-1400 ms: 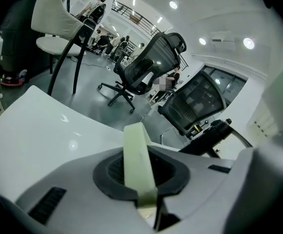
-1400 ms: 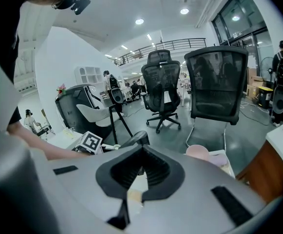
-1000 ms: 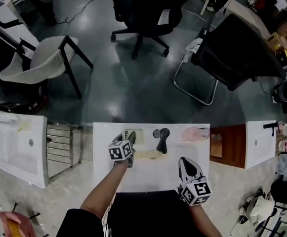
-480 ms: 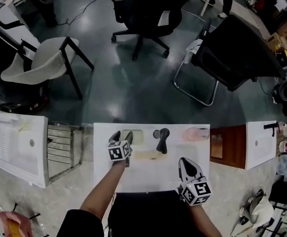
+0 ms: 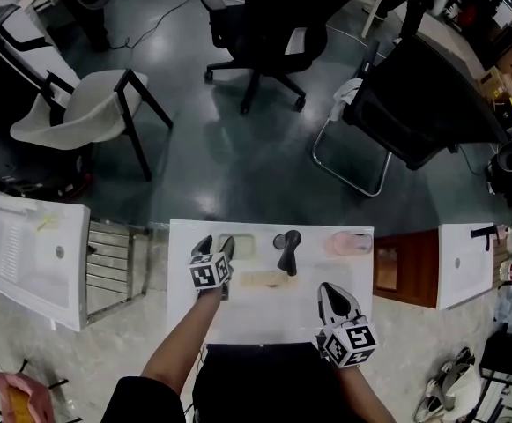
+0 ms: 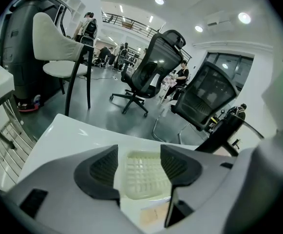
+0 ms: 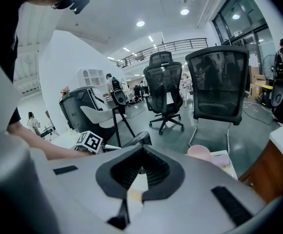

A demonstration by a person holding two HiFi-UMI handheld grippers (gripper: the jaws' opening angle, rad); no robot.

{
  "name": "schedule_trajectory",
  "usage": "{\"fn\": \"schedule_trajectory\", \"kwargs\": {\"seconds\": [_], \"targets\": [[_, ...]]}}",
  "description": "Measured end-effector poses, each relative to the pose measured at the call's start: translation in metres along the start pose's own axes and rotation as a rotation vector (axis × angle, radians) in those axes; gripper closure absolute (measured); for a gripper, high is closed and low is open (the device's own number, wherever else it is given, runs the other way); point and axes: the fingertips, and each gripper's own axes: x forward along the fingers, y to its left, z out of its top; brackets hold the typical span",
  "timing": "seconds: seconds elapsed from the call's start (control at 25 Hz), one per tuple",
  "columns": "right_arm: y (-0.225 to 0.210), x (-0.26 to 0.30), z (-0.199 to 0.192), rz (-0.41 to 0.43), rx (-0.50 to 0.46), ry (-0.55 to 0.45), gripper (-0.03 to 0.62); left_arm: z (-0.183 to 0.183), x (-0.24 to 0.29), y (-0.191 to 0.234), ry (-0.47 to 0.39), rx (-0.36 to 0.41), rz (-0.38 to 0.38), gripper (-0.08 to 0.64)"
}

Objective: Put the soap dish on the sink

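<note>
Left gripper: my jaws stand wide apart and have just been opening. The soap dish lies between them, low in the gap. My pads flank its sides without pressing on it, so I hold nothing.

Soap dish: pale, with a ribbed grid floor. It sits flat on the white sink, on the back ledge at the left. It is just beside the black faucet, on the faucet's left in the head view. It rests on the sink's surface by its own weight.

Right gripper: my jaw tips meet in a point with nothing between them. Below the tips only a pale strip of sink shows through the gap. This gripper hangs over the sink's near right part, well apart from the soap dish.

Other items on the sink: a pink object on the back ledge, right of the faucet. A tan patch lies just in front of the soap dish.

Beyond the sink's far edge there is dark floor with office chairs.
</note>
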Motion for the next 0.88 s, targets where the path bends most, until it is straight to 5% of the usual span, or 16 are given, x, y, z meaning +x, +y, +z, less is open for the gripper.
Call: {"fn": "schedule_trajectory", "kwargs": {"seconds": [0.64,0.88], "targets": [[-0.003,-0.033,0.007,0.120,-0.045,-0.072,0.594,0.001,-0.098,-0.039,-0.156,0.016,0.048,0.310],[-0.008,-0.054,0.007,0.181,-0.021,-0.097,0.594,-0.016,-0.142,-0.076,-0.198,0.082,0.059,0.310]]}}
